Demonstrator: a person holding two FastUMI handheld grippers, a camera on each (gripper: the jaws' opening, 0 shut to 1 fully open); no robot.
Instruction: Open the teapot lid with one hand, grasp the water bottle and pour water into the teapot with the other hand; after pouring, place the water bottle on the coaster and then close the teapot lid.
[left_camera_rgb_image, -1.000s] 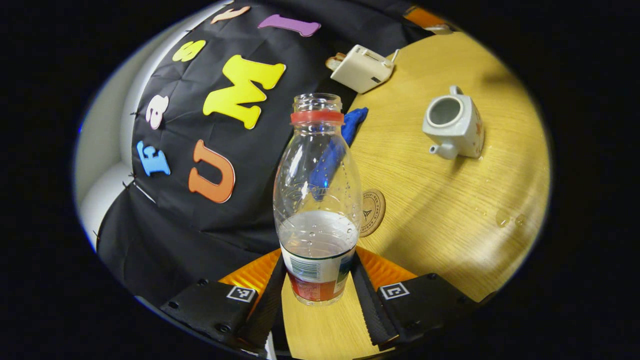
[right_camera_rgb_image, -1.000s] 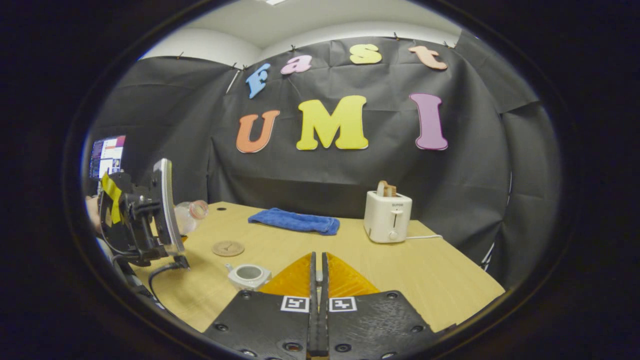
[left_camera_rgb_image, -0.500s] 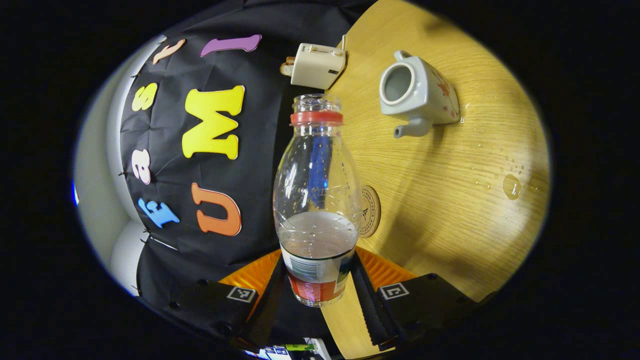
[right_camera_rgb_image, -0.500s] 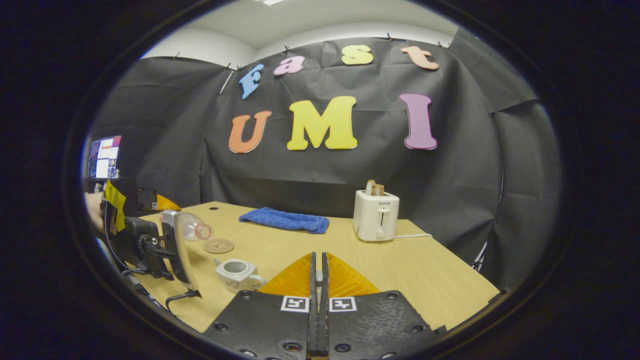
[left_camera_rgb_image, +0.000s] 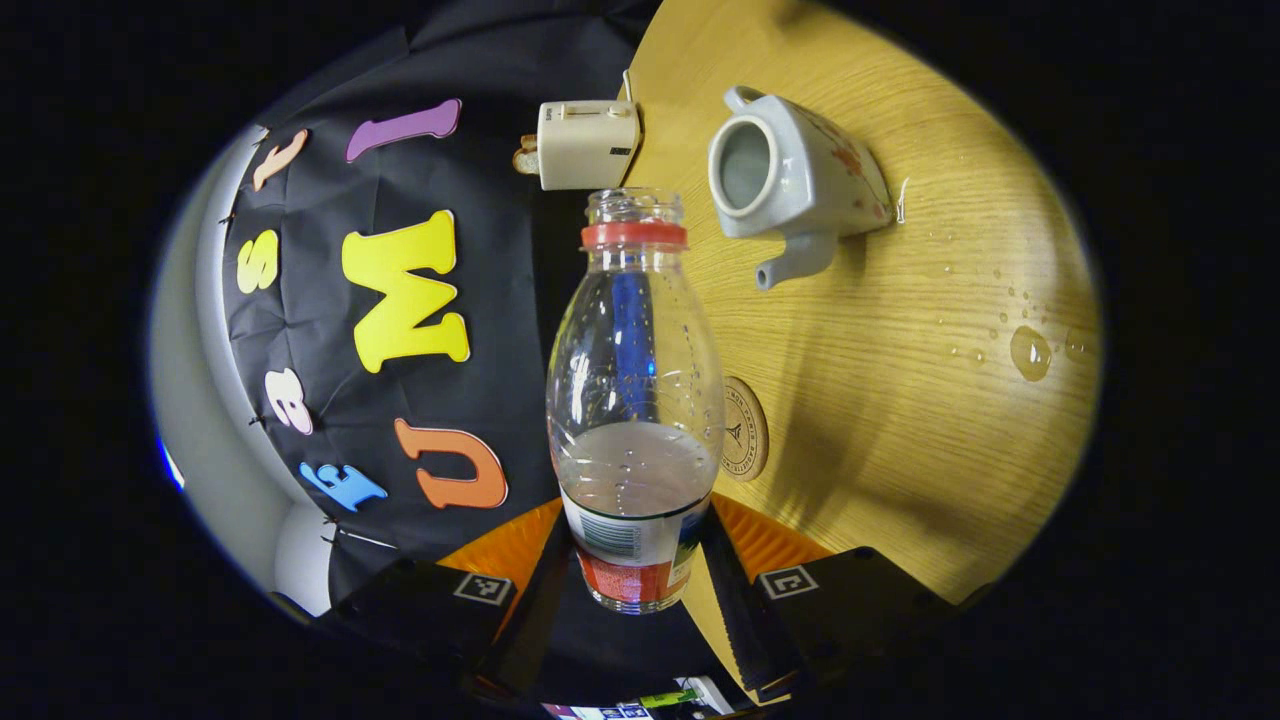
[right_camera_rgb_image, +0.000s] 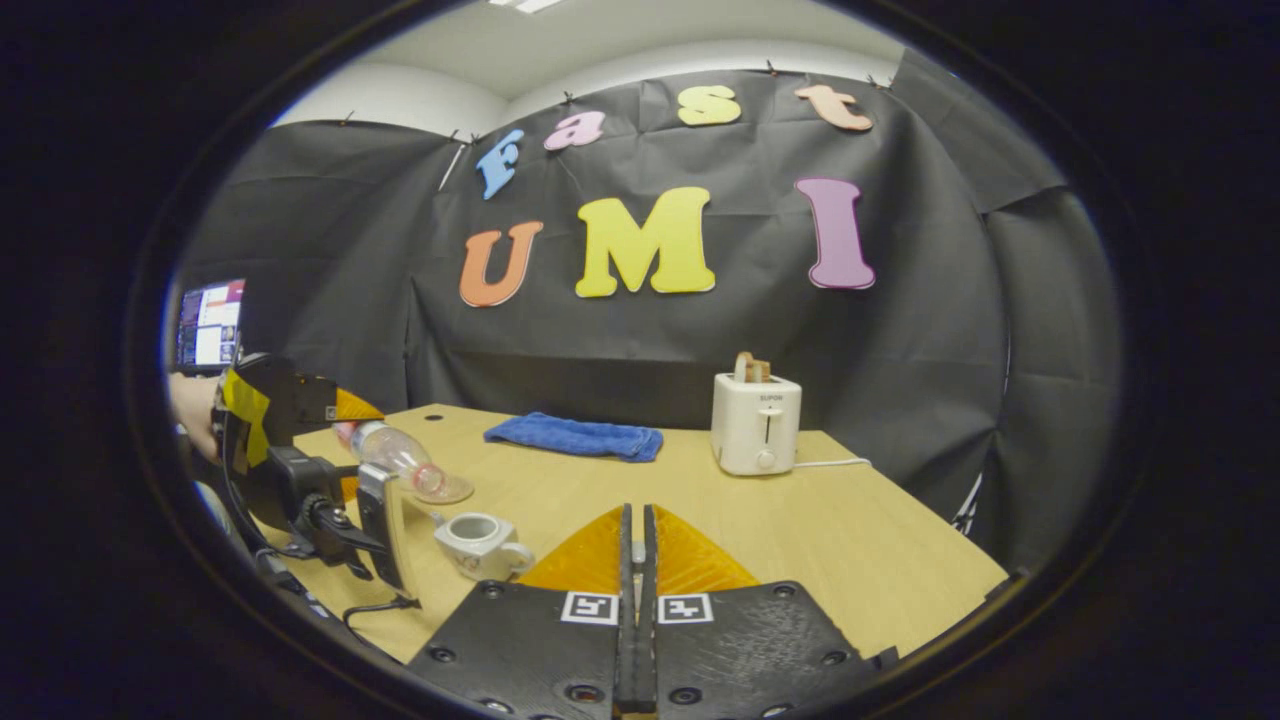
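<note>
My left gripper (left_camera_rgb_image: 636, 525) is shut on the base of a clear, capless water bottle (left_camera_rgb_image: 635, 400) about a third full. The bottle is tipped, its red-ringed mouth close to the open white teapot (left_camera_rgb_image: 790, 180), which stands on the wooden table (left_camera_rgb_image: 900, 420) with no lid. A round coaster (left_camera_rgb_image: 745, 430) lies behind the bottle. In the right gripper view the left gripper (right_camera_rgb_image: 300, 470) holds the bottle (right_camera_rgb_image: 400, 455) slanting down above the teapot (right_camera_rgb_image: 480, 540) and coaster (right_camera_rgb_image: 455, 490). My right gripper (right_camera_rgb_image: 636, 515) is held above the table, pinched on a small pale piece of the lid; the rest of the lid is hidden.
A white toaster (right_camera_rgb_image: 757, 425) with toast and a blue cloth (right_camera_rgb_image: 575, 437) sit at the table's back. Water drops (left_camera_rgb_image: 1030, 352) lie on the wood beside the teapot. A hand (right_camera_rgb_image: 190, 405) and a monitor (right_camera_rgb_image: 208, 325) are at the left.
The left gripper has rolled the bottle further over and brought its mouth closer to the teapot's opening. The right gripper has stayed shut and shifted only slightly.
</note>
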